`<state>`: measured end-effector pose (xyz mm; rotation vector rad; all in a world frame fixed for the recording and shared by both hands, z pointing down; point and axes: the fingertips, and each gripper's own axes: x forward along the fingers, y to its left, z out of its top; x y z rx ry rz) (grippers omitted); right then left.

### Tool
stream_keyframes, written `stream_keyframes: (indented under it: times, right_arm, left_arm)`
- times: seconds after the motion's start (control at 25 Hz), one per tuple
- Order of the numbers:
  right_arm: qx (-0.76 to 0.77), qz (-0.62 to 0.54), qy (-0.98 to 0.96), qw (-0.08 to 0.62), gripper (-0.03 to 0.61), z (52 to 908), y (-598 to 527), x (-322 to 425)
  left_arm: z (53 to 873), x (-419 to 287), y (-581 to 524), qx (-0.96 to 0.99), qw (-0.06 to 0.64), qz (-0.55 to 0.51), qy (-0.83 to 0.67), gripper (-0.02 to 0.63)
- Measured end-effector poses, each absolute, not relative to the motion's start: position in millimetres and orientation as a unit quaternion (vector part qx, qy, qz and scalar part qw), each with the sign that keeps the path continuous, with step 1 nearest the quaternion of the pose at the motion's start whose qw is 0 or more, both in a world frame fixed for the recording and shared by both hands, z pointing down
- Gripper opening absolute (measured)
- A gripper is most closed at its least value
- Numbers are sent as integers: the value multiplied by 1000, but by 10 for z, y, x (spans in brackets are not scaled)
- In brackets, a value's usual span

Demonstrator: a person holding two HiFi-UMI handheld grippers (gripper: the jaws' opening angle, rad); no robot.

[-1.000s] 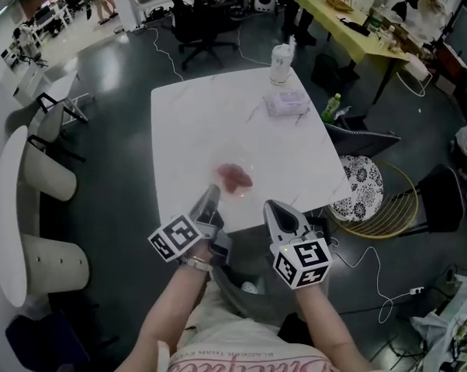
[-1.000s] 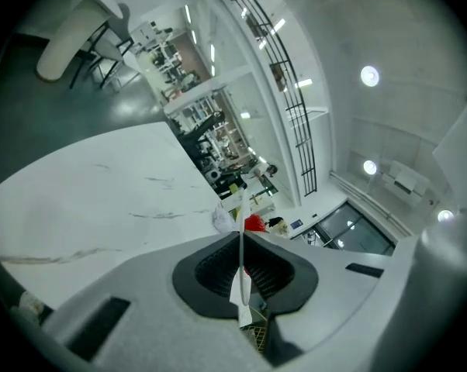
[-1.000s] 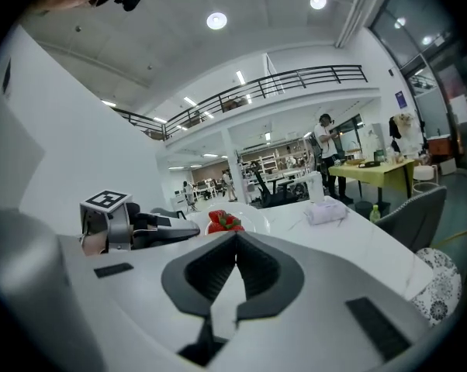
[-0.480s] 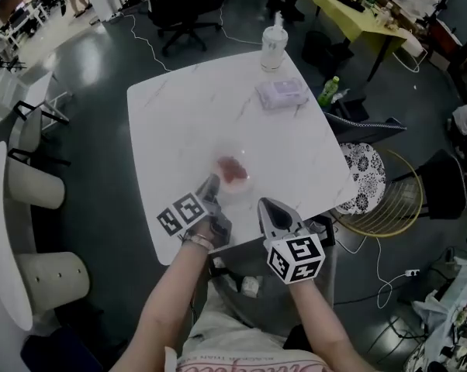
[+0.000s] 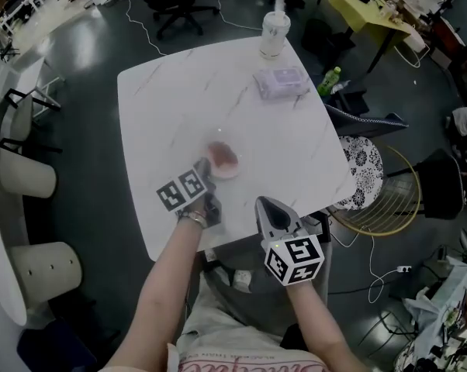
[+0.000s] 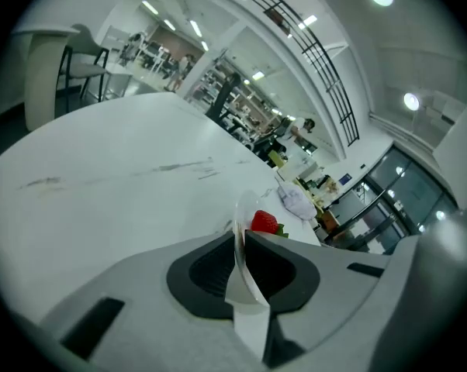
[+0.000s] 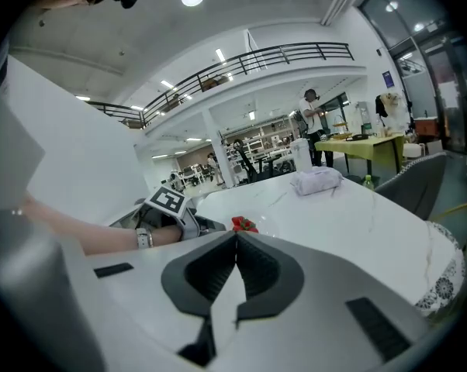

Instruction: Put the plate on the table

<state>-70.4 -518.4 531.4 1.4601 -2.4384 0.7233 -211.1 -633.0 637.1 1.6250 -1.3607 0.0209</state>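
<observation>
A clear plate [image 5: 225,165] holding a red strawberry [image 5: 220,157] sits low over the white marble table [image 5: 179,91], near its front part. My left gripper [image 5: 206,170] grips the plate's near rim. In the left gripper view the thin rim [image 6: 239,227] is pinched between the two pads while the jaws are opening slightly, with the strawberry [image 6: 264,222] just beyond. My right gripper [image 5: 266,204] hovers off the table's front edge, shut with nothing in it [image 7: 236,242]. From there I see the strawberry [image 7: 243,224] and the left gripper [image 7: 188,221].
A white bottle [image 5: 274,33] and a pack of wipes [image 5: 280,82] lie at the table's far right. A green bottle [image 5: 330,80] and a chair with a patterned cushion [image 5: 365,184] stand to the right. White chairs [image 5: 24,184] are at the left.
My left gripper has carried the plate forward and a little left over the table. The right gripper has stayed near the front edge, shut.
</observation>
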Motion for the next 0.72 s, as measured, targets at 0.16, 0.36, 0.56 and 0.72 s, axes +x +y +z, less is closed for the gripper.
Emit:
stream_keyframes:
  times: [0.16, 0.36, 0.56, 0.72]
  right_arm:
    - [493, 250, -826, 108, 3, 5368, -5142, -719]
    - [485, 260, -828, 109, 5, 5363, -5070, -802]
    - [480, 265, -828, 113, 5, 5372, -4989, -858]
    - [479, 267, -828, 114, 3, 5365, -4948, -897]
  left_arm:
    - [6459, -2108, -6406, 686, 445, 73, -571, 33]
    - [6508, -2115, -6475, 700, 397, 150, -574, 58]
    - [6569, -2158, -6488, 700, 341, 239, -580, 81]
    - [6496, -2235, -6524, 705, 302, 252, -590, 81]
